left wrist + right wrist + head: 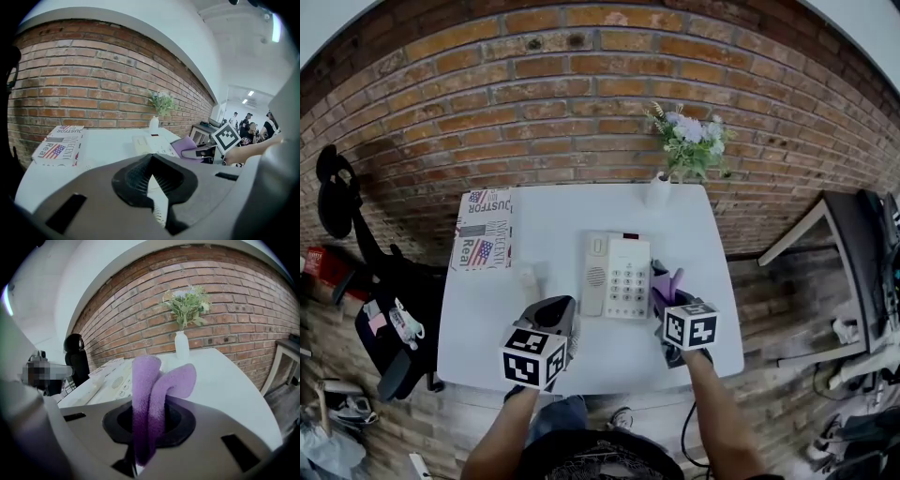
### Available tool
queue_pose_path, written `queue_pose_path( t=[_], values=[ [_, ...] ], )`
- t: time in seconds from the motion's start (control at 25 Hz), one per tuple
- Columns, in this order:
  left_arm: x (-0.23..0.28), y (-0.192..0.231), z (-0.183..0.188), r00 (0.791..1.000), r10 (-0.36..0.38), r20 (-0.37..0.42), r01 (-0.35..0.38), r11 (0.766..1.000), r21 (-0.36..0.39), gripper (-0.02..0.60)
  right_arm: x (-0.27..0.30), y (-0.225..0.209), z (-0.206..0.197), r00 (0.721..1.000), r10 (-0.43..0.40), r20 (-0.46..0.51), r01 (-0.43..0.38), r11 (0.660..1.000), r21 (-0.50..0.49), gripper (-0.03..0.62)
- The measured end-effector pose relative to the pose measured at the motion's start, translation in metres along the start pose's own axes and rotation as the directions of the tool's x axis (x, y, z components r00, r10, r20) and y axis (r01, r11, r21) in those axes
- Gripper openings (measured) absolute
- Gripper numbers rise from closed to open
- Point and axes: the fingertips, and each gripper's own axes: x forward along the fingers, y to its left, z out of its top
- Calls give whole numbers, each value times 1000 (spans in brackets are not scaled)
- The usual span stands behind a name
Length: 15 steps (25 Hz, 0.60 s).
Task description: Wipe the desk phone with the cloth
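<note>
2 grippers (559, 314) (666, 302), 1 phone (617, 275), 1 cloth (665, 280), 1 vase (657, 191), 1 box (484, 229).

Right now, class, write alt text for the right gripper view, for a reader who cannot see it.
The right gripper is shut on a folded purple cloth that sticks up in the foreground. Behind it to the left, a white desk phone lies on a white table; a white vase of flowers stands in front of the brick wall.
</note>
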Motion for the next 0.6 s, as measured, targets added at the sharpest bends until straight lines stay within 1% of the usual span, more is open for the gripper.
queue_pose_path(
  t=[0.6],
  values=[
    [-26,-25,-23,999,43,19,-43,998,-39,5,-31,28,-41,995,95,-39,-95,995,-7,48]
  ],
)
